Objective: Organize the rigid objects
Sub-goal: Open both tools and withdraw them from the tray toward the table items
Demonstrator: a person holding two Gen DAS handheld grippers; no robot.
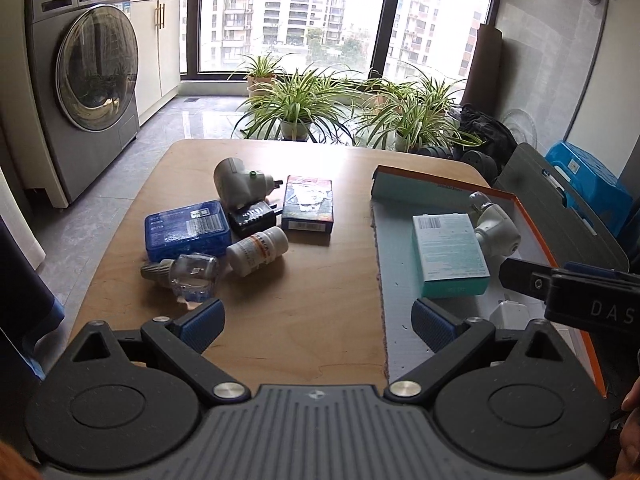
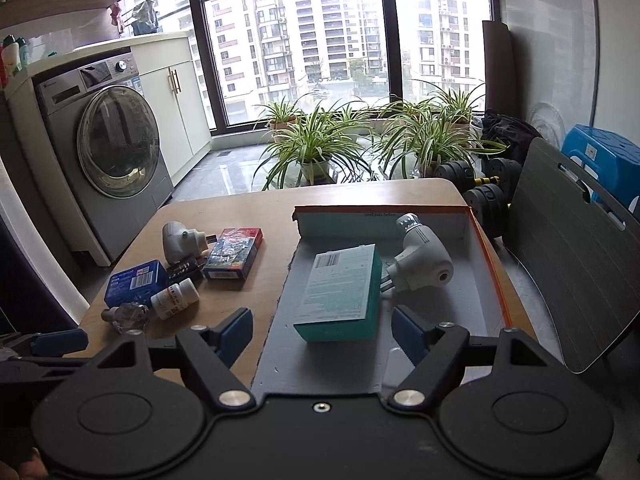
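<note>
both grippers up close, left gripper (image 1: 318, 326) over bare table (image 1: 280, 320), right gripper (image 2: 322, 338) over the shallow box (image 2: 486, 264), fingers apart, nothing between. inside that box: teal carton (image 2: 340, 292), white plug-in device (image 2: 420, 268). left of it, clustered: blue case (image 1: 186, 230), pill bottle (image 1: 258, 250).

Both views sit low behind their own claw, tilted down across the desk (image 1: 280, 340) toward the window (image 1: 292, 12). The left looks over bare desk at the near edge; the right looks from over the box (image 2: 486, 264). Both share the box, the washer (image 2: 104, 148) and the plants (image 1: 296, 100).
</note>
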